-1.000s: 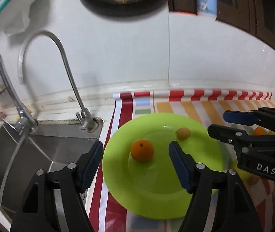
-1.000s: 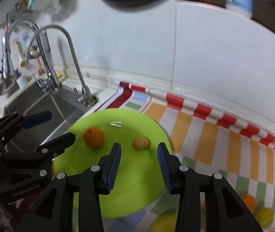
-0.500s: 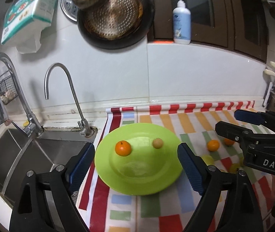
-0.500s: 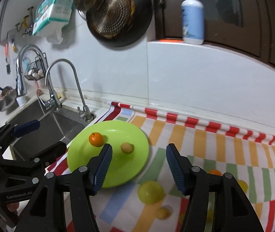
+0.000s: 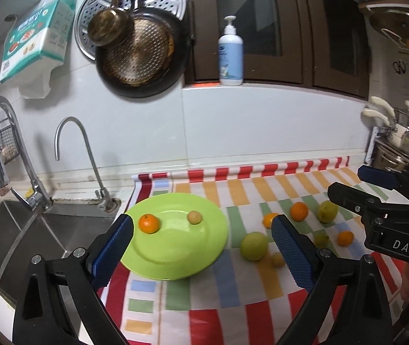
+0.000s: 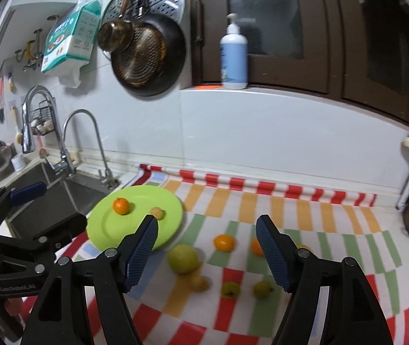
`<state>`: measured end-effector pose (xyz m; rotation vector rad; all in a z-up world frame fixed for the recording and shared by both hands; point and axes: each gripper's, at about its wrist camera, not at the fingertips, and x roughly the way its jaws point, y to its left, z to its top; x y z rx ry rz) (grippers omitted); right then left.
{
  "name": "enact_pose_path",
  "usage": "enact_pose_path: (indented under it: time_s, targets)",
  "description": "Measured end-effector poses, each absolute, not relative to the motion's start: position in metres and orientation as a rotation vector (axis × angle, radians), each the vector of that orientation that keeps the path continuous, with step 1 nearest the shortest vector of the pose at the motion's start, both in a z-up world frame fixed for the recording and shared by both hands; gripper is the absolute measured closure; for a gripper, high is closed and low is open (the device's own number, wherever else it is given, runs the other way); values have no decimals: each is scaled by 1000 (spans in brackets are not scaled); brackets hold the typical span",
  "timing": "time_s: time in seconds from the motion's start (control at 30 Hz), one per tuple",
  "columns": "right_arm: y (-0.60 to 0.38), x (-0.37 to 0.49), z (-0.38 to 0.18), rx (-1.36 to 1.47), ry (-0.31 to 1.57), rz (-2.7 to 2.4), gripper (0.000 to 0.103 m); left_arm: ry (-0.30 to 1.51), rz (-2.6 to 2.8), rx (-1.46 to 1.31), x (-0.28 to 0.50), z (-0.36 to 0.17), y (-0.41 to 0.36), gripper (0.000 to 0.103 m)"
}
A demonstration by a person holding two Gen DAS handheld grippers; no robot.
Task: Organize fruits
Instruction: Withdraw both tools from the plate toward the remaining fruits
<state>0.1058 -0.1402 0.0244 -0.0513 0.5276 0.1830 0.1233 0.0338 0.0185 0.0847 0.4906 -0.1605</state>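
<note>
A lime-green plate (image 5: 192,247) (image 6: 109,230) lies on the striped cloth beside the sink. On it sit a small orange (image 5: 148,223) (image 6: 121,205) and a small yellow fruit (image 5: 195,217) (image 6: 157,212), apart from each other. Several loose fruits lie on the cloth to the right, among them a big yellow-green fruit (image 5: 253,245) (image 6: 183,258) and an orange (image 5: 298,211) (image 6: 224,242). My left gripper (image 5: 201,221) (image 6: 63,204) hovers back from the plate, jaws opening, nothing between them. My right gripper (image 6: 206,220) (image 5: 348,179) hangs above the loose fruits, jaws also opening and empty.
A steel sink (image 5: 17,230) with two taps (image 5: 72,149) lies left of the plate. Pans (image 5: 138,54) and a paper pack hang on the wall; a pump bottle (image 5: 230,54) stands on the ledge. A utensil rack (image 5: 391,143) stands at the far right.
Both grippers have pulled back and risen away from the plate, and both jaws have widened. The loose fruits on the cloth have come into view.
</note>
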Motion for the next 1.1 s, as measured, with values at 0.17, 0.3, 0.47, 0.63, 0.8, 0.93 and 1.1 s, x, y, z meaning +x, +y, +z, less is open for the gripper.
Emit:
enact_pose_path:
  time_s: [0.17, 0.3, 0.47, 0.63, 0.8, 0.93, 1.1]
  targets:
    - [-162, 87, 21, -39, 526, 127, 32, 479, -207, 90, 115, 15, 16, 5]
    - [-177, 82, 16, -29, 540, 86, 32, 471, -234, 102, 113, 9, 1, 5]
    - [-196, 76, 1, -23, 569, 27, 32, 473, -265, 144, 114, -5, -17, 5]
    - [-209, 77, -14, -29, 594, -33, 32, 503, -277, 186, 121, -23, -32, 8]
    - [-223, 84, -32, -20, 642, -68, 32, 562, -297, 200, 133, -43, -43, 15]
    - [-231, 93, -49, -8, 689, -74, 32, 623, -315, 223, 144, -64, -52, 24]
    - [-240, 105, -72, 13, 762, -72, 32, 696, -347, 245, 157, -87, -61, 37]
